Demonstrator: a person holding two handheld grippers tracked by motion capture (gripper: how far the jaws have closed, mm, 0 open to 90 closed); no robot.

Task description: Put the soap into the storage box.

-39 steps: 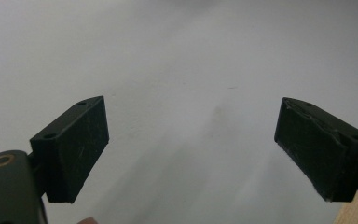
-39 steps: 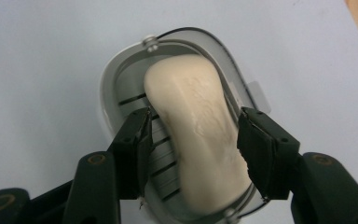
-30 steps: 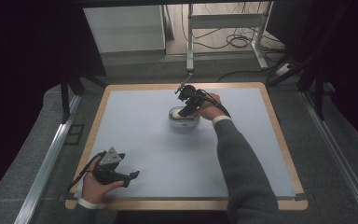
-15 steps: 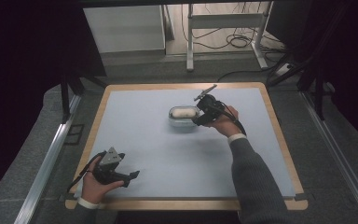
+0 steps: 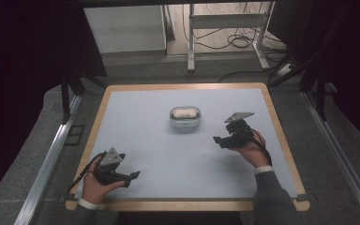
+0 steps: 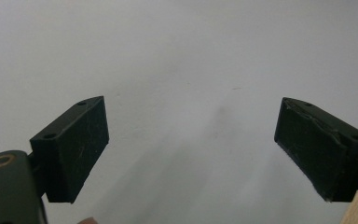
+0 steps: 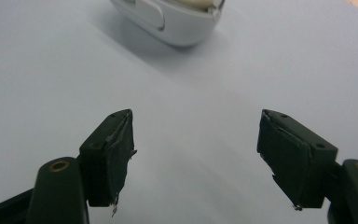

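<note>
Resting your left tool (image 5: 132, 176) gaping, empty, near worktop (image 5: 136, 117) edge | right tool (image 5: 217, 139) gaping, empty, aimed toward white case (image 5: 185, 118), well apart

— What stood on the desk (image 5: 136, 122)?
— One white container (image 5: 185, 117), toward twelve o'clock of centre.
— And around it?
— Bare surface on every side, wide from six to nine o'clock.

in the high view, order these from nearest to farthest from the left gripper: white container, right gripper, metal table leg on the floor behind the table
1. white container, mid-table, up and right of the left gripper.
2. right gripper, on the table's right side.
3. metal table leg, on the floor beyond the table's far edge.
</note>
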